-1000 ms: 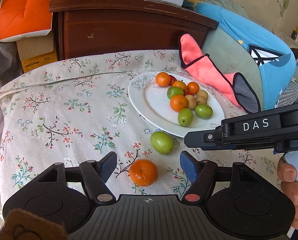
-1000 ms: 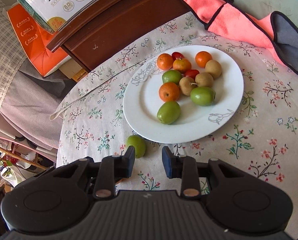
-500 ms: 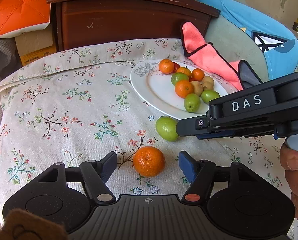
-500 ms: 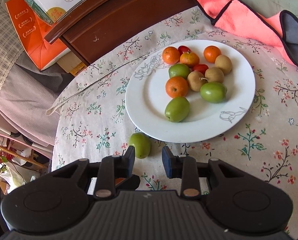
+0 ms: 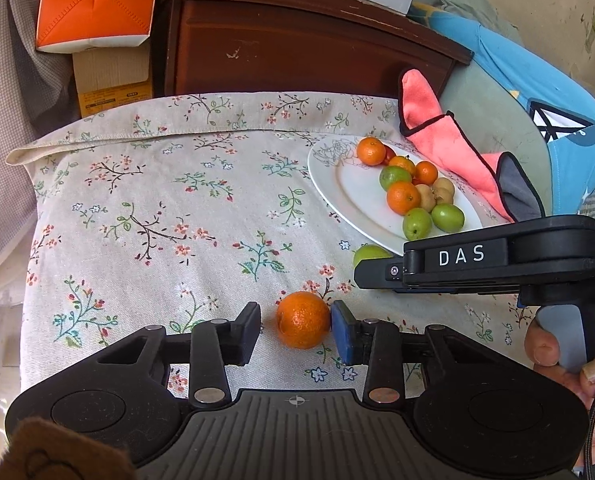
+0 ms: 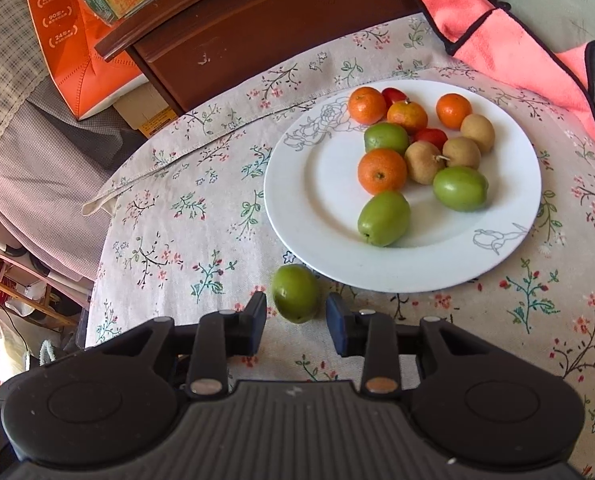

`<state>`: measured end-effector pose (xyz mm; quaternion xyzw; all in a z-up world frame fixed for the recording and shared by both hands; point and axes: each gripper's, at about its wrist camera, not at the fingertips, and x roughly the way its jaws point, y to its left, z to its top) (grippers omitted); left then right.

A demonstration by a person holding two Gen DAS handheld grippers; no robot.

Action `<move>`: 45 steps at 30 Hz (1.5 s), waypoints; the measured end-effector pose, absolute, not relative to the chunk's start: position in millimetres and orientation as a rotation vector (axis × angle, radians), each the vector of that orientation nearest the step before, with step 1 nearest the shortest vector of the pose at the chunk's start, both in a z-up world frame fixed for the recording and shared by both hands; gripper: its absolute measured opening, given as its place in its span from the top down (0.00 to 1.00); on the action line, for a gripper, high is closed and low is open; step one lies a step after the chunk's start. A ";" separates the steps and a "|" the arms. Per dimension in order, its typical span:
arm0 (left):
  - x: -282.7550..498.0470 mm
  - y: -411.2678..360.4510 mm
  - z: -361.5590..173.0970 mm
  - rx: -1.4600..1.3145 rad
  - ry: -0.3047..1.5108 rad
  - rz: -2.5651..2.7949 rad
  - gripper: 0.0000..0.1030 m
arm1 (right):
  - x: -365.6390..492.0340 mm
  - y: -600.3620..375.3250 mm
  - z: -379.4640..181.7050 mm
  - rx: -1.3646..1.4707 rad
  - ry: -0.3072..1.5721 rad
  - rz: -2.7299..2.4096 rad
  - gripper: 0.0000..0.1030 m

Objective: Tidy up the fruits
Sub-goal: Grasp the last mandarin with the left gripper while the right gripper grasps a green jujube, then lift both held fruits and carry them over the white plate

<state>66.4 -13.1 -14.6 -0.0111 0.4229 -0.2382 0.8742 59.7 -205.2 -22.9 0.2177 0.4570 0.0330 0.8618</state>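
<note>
Lying on the flowered cloth of the worktop [image 5: 145, 216], a small orange mandarin [image 5: 303, 319] sits between the fingers of the left tongs [image 5: 295, 330]. Its right side appears to touch the blue pad of the right finger, while a narrow gap separates it from the black left finger; the tongs stand open around the fruit and nothing is clamped.

In the right wrist view, a loose green fruit [image 6: 295, 293] rests on the cloth just near and left of the white plate [image 6: 313, 200], close to the plate's rim. It lies between the tips of the right tongs [image 6: 296, 322], slightly farther out than the pads, with a gap on each side, the one to the right finger wider. These tongs are open too and hold nothing.

The plate sits to the far right of the worktop and carries four mandarins, three green fruits, three brownish fruits and two small red ones, bunched toward its far half. From the left wrist camera, the right tongs [image 5: 361, 276] cross the view on the right, covering part of the green fruit [image 5: 367, 254]. A pink cloth [image 6: 497, 36] lies beyond the plate.
</note>
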 end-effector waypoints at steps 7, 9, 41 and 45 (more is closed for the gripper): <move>65.0 -16.3 -20.5 -0.008 0.870 -0.501 0.66 | 61.1 -194.8 -22.8 0.372 0.925 0.049 0.69; 65.8 -17.4 -20.9 -0.006 0.865 -0.500 0.66 | 61.2 -194.0 -22.5 0.357 0.923 0.044 0.73; 62.0 -29.3 34.2 -0.011 0.719 -0.541 0.74 | 47.4 -207.9 21.0 0.304 0.823 0.106 0.74; 68.3 -31.0 52.0 -0.027 0.704 -0.561 0.74 | 43.7 -221.9 36.6 0.322 0.788 0.093 0.74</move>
